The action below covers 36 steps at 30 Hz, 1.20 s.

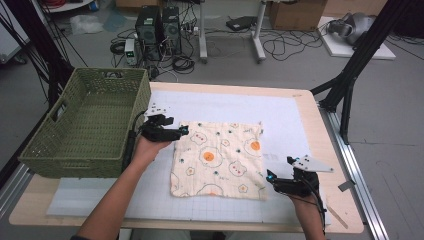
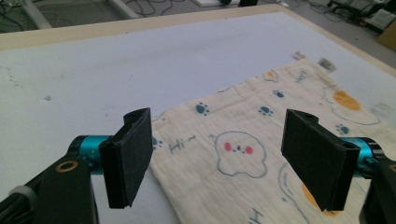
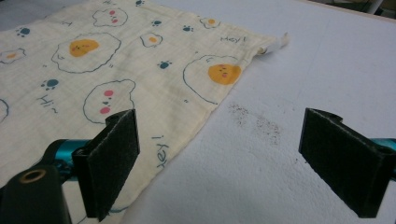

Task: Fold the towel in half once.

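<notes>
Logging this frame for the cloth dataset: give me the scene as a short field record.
cloth: cream square with fried-egg and paw prints, lying flat on the white mat
basket: green woven basket, at the table's far left corner, nothing seen inside
left gripper: open, jaws astride the cloth's far left corner, pads not pressing it
right gripper: open, at the cloth's near right corner, cloth edge beside one jaw
table: light wooden table under the mat

"hi~" and "hey!" on cloth [image 3: 140, 70]
</notes>
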Available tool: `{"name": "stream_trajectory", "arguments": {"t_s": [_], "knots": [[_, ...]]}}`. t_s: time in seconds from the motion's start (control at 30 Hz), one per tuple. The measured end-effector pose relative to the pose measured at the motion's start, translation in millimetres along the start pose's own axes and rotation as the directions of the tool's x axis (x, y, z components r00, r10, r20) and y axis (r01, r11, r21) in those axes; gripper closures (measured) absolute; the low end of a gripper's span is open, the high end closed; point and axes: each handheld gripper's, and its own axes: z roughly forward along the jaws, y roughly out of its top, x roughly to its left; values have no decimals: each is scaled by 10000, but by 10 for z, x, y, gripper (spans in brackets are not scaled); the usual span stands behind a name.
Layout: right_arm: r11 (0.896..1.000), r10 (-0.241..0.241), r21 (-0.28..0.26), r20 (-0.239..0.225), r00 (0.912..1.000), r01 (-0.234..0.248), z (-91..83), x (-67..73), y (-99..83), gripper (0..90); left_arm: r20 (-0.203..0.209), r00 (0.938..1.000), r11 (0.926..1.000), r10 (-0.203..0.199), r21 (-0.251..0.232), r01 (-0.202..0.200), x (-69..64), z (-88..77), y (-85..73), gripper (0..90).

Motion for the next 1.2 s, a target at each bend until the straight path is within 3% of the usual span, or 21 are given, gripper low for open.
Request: {"name": "stream_trajectory", "arguments": {"t_s": [0.23,0.33,0.43,0.6,0.67,0.8,0.9,1.0,1.2], "knots": [[9998,172,-103,-123,9998,-174,0,-16,-10,117,-974,9952,9984,-90,548,144,113,253,-54,304],[9998,177,-84,-144,9997,-179,4,-22,-15,117,-1269,9919,9960,17,886,97,146,354,-95,321],[9998,199,-52,-158,9997,-200,15,-23,-21,117,-1290,9916,9937,-83,1101,226,179,429,-105,369],[9998,220,41,-190,9996,-220,31,-18,-21,117,-1483,9882,9843,374,1760,-109,194,555,-116,434],[9998,190,17,-164,9997,-190,30,-28,-22,117,-1376,9896,9820,420,1885,-154,187,593,-129,444],[9995,315,99,-154,9994,-314,37,-42,-30,117,-1605,9822,9776,973,2003,-641,165,604,-138,554],[9993,335,150,-193,9993,-332,68,-48,-22,117,-1490,9857,9795,781,1957,-480,194,583,-139,695],[9986,296,444,-313,9991,-282,123,-48,8,117,-1162,9928,9833,302,1818,-86,232,572,-150,846],[9954,218,932,-74,9997,-210,406,-195,232,116,-982,9951,9900,-68,1397,206,249,513,-122,861]]}}
